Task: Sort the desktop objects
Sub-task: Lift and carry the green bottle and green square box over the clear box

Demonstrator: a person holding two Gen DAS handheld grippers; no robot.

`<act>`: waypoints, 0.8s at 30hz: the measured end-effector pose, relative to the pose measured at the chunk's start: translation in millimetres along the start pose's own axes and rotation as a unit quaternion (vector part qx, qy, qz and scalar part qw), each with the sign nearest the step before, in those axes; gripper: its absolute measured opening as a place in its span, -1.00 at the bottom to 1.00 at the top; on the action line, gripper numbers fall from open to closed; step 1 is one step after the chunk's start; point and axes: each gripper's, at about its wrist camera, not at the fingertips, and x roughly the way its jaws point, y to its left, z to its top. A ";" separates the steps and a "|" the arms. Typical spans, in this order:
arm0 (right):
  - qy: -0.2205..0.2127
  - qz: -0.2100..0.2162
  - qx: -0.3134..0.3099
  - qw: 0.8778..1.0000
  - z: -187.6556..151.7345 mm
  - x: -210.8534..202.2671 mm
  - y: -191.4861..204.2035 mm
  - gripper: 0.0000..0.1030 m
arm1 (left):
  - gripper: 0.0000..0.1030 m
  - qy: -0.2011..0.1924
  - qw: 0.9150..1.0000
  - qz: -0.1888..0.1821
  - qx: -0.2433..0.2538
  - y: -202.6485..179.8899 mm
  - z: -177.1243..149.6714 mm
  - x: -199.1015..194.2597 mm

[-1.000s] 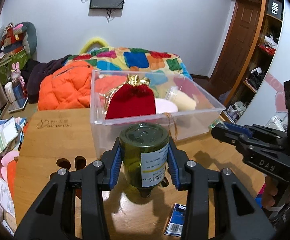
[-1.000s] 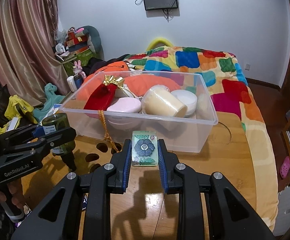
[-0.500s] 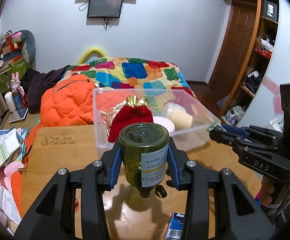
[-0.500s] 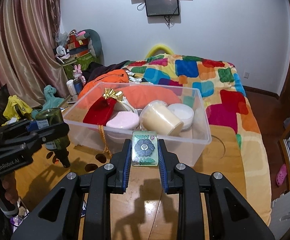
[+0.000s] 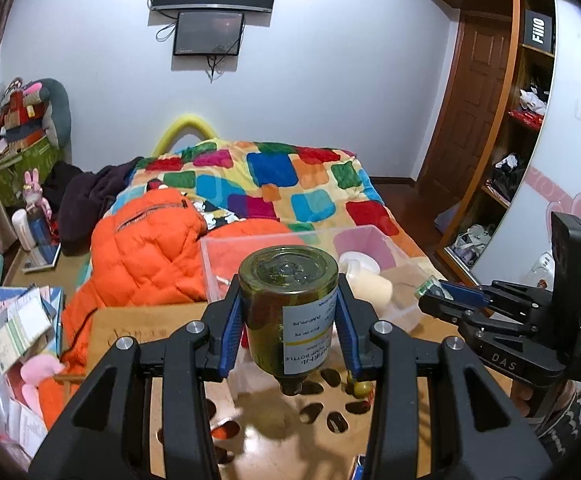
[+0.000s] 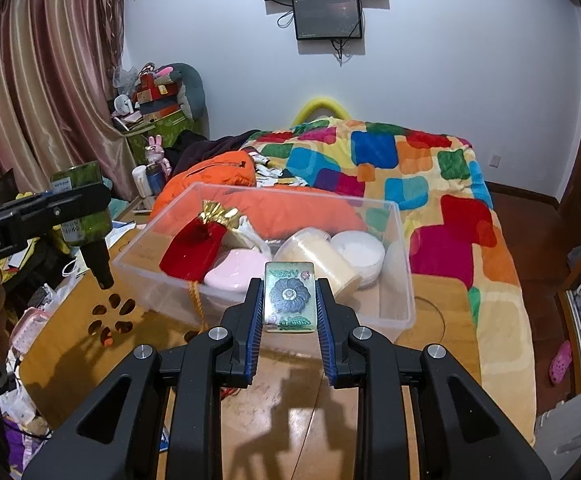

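My left gripper (image 5: 288, 320) is shut on a dark green pump bottle (image 5: 290, 312), held cap-down above the wooden table (image 5: 258, 432), near the clear plastic bin (image 5: 226, 244). The bottle also shows at the left of the right wrist view (image 6: 84, 204). My right gripper (image 6: 289, 300) is shut on a small green flower-patterned block (image 6: 289, 296), held just in front of the bin's near wall (image 6: 370, 312). The bin holds a red pouch (image 6: 194, 246), a pink case (image 6: 234, 274), a cream cylinder (image 6: 318, 256) and a white jar (image 6: 356, 250).
The table (image 6: 290, 384) has paw-shaped cutouts (image 6: 114, 316) at its left. A bed with a colourful quilt (image 6: 410, 184) and an orange jacket (image 5: 146, 252) lies behind the bin. Clutter lies on the floor at the left (image 5: 18, 328). A wardrobe (image 5: 490, 140) stands at the right.
Both grippers have risen, each still holding its object. The bin now sits lower in both views, and the left gripper's bottle hangs higher over the table.
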 end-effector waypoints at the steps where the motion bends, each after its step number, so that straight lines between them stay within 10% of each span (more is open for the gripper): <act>1: -0.001 0.001 0.001 1.000 1.8 0.2 -0.9 -0.57 | -0.20 -0.001 1.000 0.002 0.001 -0.2 1.4 1.4; 24: 0.022 -0.035 0.016 0.999 12.0 33.3 -31.1 -0.57 | -0.20 0.054 0.998 0.024 0.004 16.8 -9.9 67.0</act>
